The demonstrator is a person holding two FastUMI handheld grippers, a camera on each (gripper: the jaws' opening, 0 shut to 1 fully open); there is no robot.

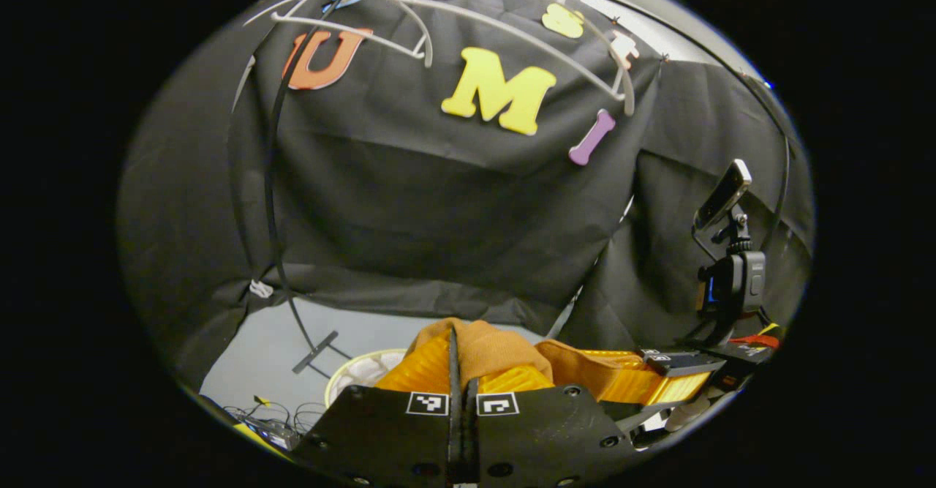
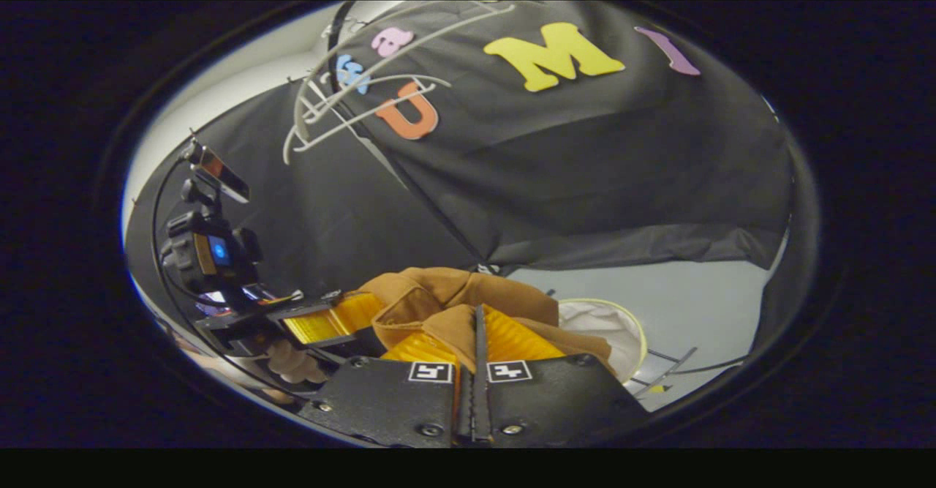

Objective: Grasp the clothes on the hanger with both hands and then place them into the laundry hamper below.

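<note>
Brown cloth pinched by both tongs, above the hamper.

The cloth (image 1: pixel 486 349) is clamped between the pressed-together fingers of the left gripper (image 1: pixel 455 360) and bunched over them. The same cloth (image 2: pixel 453 301) is nipped by the right gripper (image 2: pixel 479 342). The hamper (image 2: pixel 607 334) is seen just beyond and below the fingers, and the hanger (image 1: pixel 453 12) high above them.

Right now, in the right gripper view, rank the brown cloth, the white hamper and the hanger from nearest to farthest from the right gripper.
1. The brown cloth, pinched between the right gripper fingers.
2. The white hamper, just beyond, lower right.
3. The hanger, far up at upper left, bare.
</note>
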